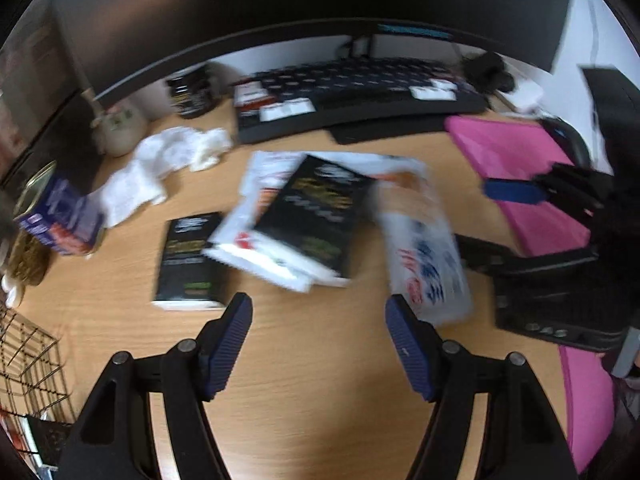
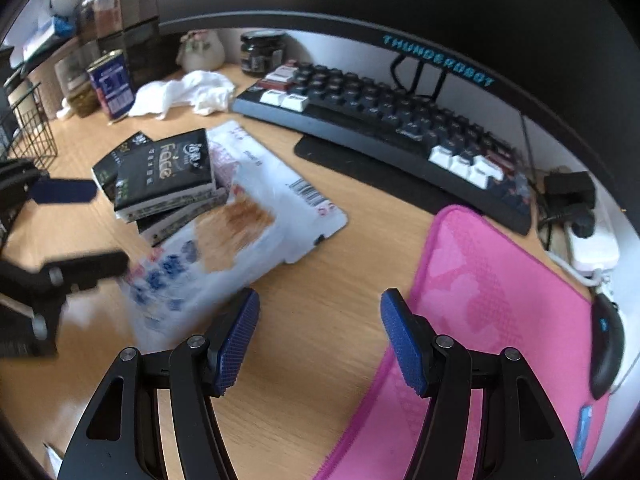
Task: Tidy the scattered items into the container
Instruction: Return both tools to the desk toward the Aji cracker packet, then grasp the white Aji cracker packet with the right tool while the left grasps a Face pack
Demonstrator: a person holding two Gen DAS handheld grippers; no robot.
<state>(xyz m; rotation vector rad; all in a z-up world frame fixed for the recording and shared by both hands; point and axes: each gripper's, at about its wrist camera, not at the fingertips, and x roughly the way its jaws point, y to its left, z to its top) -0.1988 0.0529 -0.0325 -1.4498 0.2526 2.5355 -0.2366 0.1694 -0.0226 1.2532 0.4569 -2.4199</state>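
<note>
- Two hand-held grippers are in play: the left hand-held gripper [image 1: 319, 334] and the right hand-held gripper [image 2: 320, 332]. Both have jaws standing well apart, and nothing is between the pads of either one.
- I take the black tissue packs [image 2: 162, 172] as the landmark. In the right wrist view they are stacked, the top one lying partly on the white plastic bag [image 2: 256, 196]. In the left wrist view one more black pack [image 1: 190, 260] lies alone to the left of the stack.
- The wire basket [image 2: 30, 132] is probably the container. It stands to the left of the stack, at the edge of the wooden surface [image 1: 320, 400]. I cannot see inside it.
- The step in hand seems to be the approach to a first item. Both hand-held grippers hang above bare surface on the near side of the stack and touch nothing yet.
- I advise taking the top pack first. It is firm and flat, so the jaws can close on its two long edges.
- The bag is soft and slippery. If one pulls it first, the packs on it may slide off.
- The crumpled white cloth [image 2: 188, 92], behind the stack, is easy to pinch at a fold.
- The keyboard [image 2: 384, 120] and the pink mat [image 2: 500, 280], to the right of the stack, are likely not items to tidy.
</note>
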